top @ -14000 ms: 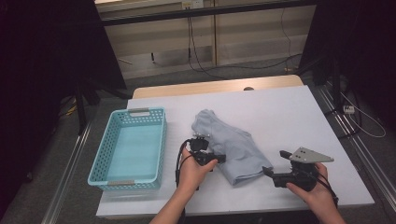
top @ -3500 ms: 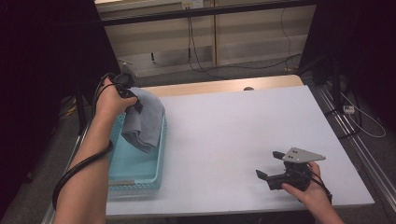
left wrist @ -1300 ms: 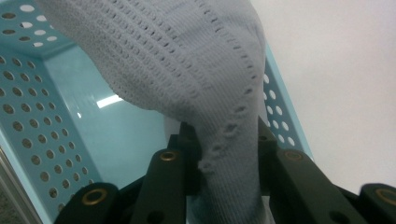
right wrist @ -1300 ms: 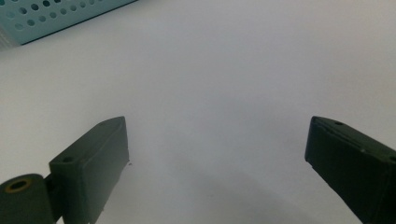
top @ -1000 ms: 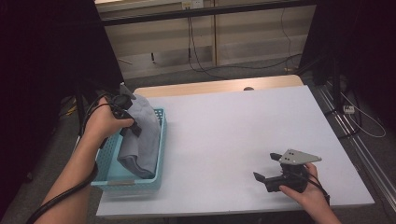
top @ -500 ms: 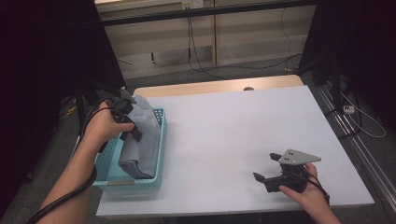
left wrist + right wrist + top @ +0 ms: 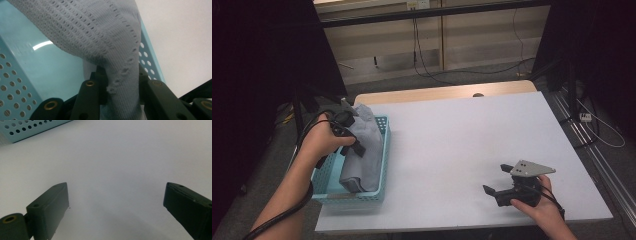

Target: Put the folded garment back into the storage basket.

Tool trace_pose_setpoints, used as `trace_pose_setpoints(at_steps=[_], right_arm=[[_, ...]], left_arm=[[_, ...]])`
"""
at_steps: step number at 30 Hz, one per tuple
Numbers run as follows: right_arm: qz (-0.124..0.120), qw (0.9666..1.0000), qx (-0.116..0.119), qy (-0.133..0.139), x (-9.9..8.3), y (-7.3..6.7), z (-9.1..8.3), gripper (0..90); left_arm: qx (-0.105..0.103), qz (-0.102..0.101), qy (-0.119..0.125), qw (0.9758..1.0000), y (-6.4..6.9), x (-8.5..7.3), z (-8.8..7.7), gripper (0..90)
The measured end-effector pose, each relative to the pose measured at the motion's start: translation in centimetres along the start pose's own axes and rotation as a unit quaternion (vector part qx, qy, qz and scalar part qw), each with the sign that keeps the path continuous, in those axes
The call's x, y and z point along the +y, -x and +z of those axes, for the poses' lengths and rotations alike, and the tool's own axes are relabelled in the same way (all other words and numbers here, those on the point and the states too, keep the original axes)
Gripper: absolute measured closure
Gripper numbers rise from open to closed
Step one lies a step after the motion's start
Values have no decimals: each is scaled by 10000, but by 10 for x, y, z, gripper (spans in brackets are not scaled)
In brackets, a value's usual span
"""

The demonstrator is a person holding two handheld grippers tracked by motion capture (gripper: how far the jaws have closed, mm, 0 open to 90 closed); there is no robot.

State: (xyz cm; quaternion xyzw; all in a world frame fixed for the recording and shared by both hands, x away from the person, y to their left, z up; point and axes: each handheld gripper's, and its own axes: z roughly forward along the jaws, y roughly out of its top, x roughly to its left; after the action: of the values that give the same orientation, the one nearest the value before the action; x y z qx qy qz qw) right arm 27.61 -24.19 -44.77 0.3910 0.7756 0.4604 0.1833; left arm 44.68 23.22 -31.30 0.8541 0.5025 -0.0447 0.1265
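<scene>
Soft, light, floppy grey knitted cloth half inside the light blue plastic basket, pinched by a bunched fold in the left gripper; right gripper wide, empty.

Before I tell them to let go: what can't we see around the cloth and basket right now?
- Basket floor under the grey cloth: hidden by the cloth, high view.
- Left gripper pads: buried in cloth folds, left gripper view.
- Basket's near-left corner: behind the forearm, high view.
</scene>
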Motion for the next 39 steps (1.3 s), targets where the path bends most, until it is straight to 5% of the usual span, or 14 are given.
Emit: trace_pose_setpoints(at_steps=[30,39], right_arm=[[11,10000,-19,-7,0,1,1,55],[18,10000,-40,5,0,1,0,54]], left_arm=[[-59,-84,32,9999,-4,-10,6,725],[-75,-146,127,9998,-13,-15,7,654]])
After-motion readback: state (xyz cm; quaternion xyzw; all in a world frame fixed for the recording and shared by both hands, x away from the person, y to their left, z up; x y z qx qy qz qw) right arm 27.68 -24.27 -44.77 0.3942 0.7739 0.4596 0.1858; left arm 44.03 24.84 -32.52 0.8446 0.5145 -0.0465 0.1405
